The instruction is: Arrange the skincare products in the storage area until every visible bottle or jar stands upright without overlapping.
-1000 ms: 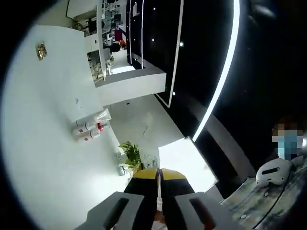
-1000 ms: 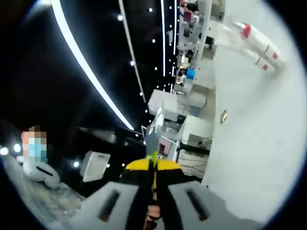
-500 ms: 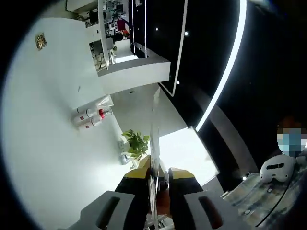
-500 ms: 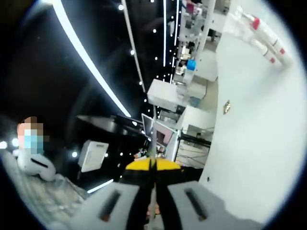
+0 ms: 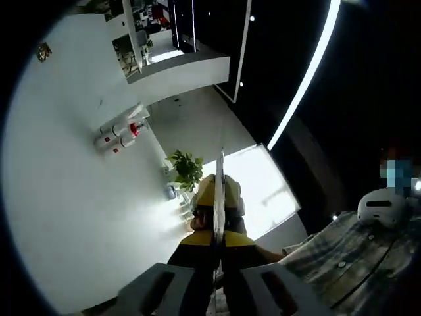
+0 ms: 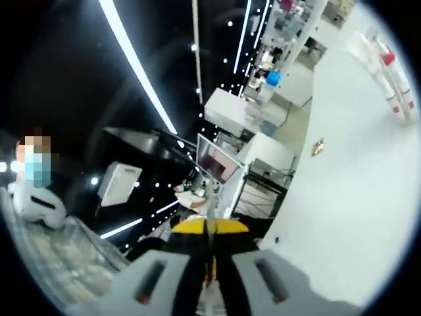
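Your left gripper [image 5: 218, 245] points away from the work, its jaws pressed together with nothing between them. In the left gripper view the bottles [image 5: 117, 135] lie on their sides on the white surface [image 5: 59, 197], touching each other, well off to the left; a potted plant [image 5: 186, 168] sits beyond them. Your right gripper [image 6: 209, 249] is likewise closed and empty, and in the right gripper view the same bottles [image 6: 393, 79] lie flat at the far right.

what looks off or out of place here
The red-capped white bottles lie on their sides, bunched together on the white surface instead of standing upright. Both views are steeply rolled, so the room looks sideways.
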`<action>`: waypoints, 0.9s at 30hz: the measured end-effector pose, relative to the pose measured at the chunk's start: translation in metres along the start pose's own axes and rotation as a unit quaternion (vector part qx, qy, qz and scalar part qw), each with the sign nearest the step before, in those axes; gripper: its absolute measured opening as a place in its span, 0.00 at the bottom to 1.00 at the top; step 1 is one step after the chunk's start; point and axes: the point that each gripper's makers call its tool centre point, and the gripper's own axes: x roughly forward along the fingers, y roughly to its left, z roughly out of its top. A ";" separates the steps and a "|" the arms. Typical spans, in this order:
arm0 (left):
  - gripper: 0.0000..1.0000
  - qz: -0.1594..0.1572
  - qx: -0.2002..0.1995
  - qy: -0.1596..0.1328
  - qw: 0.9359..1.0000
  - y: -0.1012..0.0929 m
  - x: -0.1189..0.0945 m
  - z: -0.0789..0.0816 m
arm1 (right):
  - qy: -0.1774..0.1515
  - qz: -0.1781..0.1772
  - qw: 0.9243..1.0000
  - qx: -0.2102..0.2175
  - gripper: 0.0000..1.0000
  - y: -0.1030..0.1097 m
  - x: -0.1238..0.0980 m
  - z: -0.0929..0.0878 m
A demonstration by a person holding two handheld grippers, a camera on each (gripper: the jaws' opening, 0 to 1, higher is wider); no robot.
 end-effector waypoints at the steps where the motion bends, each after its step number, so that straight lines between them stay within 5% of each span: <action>1: 0.02 -0.002 -0.011 0.002 1.000 0.002 0.000 0.000 | 0.002 0.000 1.000 0.001 0.02 -0.001 -0.001 -0.001; 9: 0.04 -0.012 0.016 0.004 1.000 -0.005 0.003 -0.001 | 0.001 0.003 1.000 0.016 0.01 -0.002 -0.005 0.001; 12: 0.04 0.028 -0.035 -0.014 0.999 0.004 0.008 0.005 | -0.009 0.005 1.000 0.024 0.01 -0.003 -0.007 0.005; 20: 0.04 0.002 -0.004 -0.016 1.000 -0.002 0.007 0.004 | -0.030 0.008 0.999 0.040 0.01 -0.002 -0.008 0.010; 27: 0.03 0.010 -0.006 0.014 1.000 0.000 0.004 -0.006 | -0.055 0.009 0.996 0.069 0.01 -0.003 -0.010 0.020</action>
